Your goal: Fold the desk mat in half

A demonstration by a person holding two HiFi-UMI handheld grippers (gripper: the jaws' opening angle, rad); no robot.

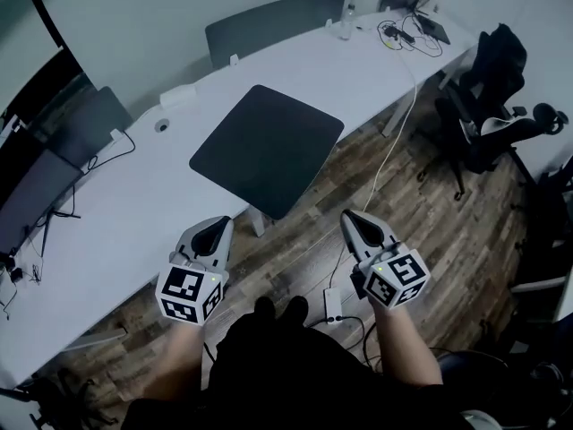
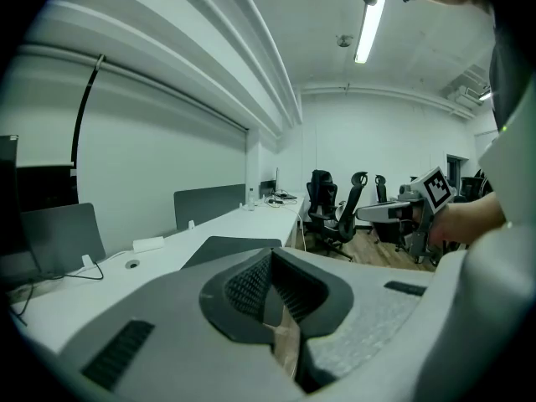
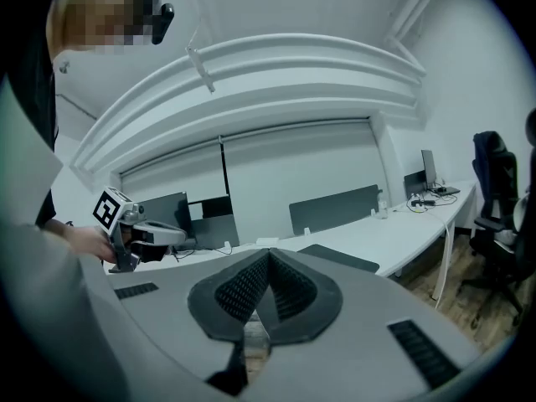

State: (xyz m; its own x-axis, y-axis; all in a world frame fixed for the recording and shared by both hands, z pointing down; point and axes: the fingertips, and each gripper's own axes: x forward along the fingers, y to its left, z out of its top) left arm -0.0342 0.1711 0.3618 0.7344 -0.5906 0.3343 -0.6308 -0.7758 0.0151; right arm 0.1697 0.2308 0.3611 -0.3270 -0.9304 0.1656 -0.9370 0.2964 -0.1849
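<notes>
On our left, the left gripper [image 1: 218, 226] shows against the near edge of the white desk [image 1: 116, 222]. Its own view has the two ribbed jaws shut tight against each other, tip to tip, with nothing caught between them.

The dark desk mat [image 1: 267, 149] lies flat and unfolded on the desk, ahead of both grippers and between the lines along which they point. It sits turned at an angle to the desk's edge, and its nearest corner appears to reach just past that edge. Neither gripper touches it: the mat is well apart from the left jaws, up and to their right in the head view, and it shows beyond the closed tips in both gripper views.

On our right, the right gripper [image 1: 351, 216] is held over the wooden floor [image 1: 430, 240], off the desk altogether. Its jaws are likewise closed on each other and hold nothing, and the mat lies beyond them to the upper left.

Farther right, a black office chair [image 1: 488, 97] stands by the desk's far end.
</notes>
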